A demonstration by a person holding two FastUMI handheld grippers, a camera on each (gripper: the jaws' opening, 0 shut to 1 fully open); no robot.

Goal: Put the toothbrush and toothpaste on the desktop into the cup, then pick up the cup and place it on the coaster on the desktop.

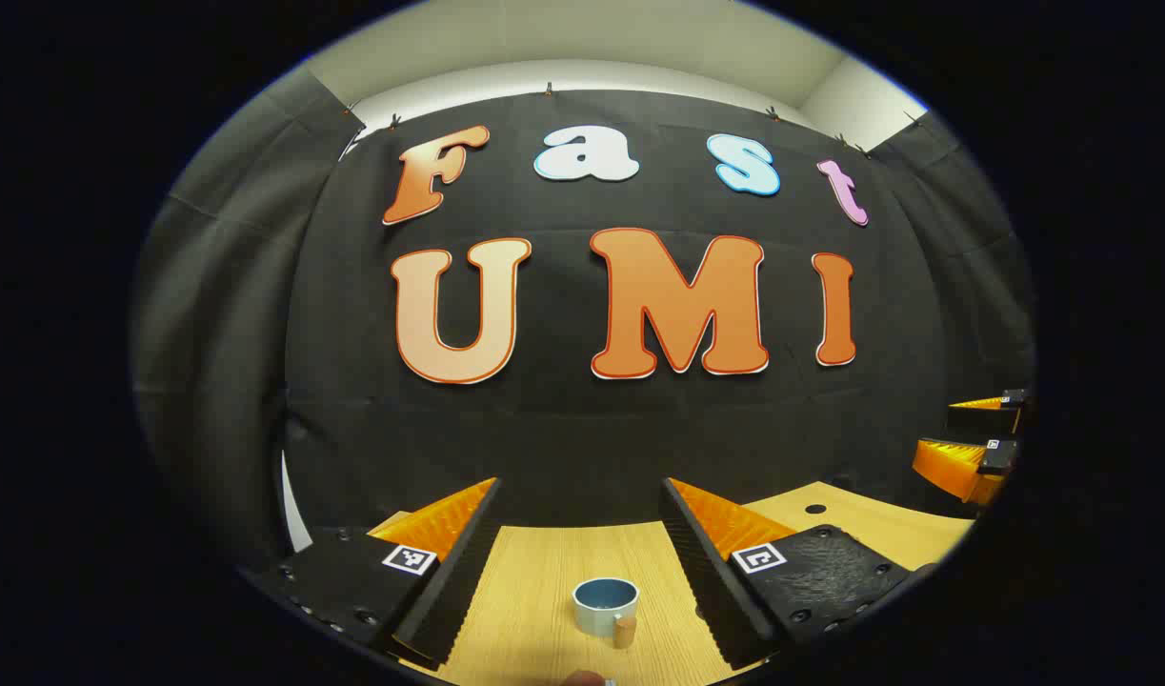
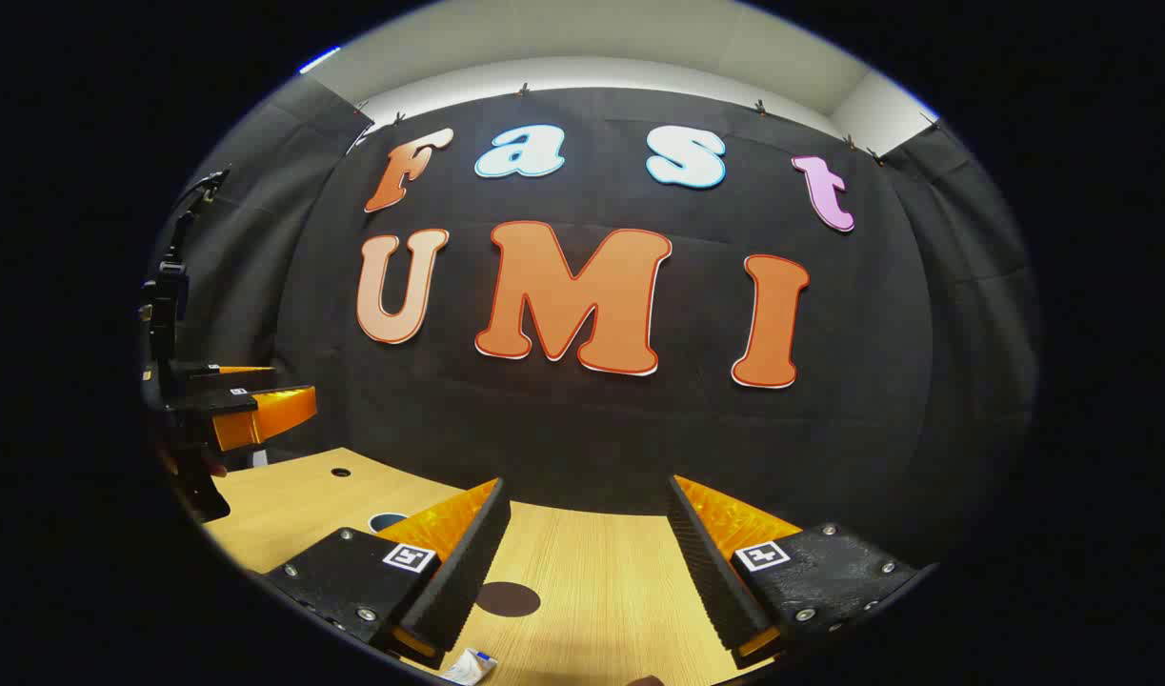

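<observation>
Start of task, nothing grasped. Your left gripper hangs spread above the cup; your right gripper is spread too, coaster between its fingers, toothpaste just below. Next, likely: lower onto the toothpaste and pinch.

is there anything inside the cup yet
No: in the left gripper view the cup stands upright on the desk and its visible blue interior holds nothing.
</observation>
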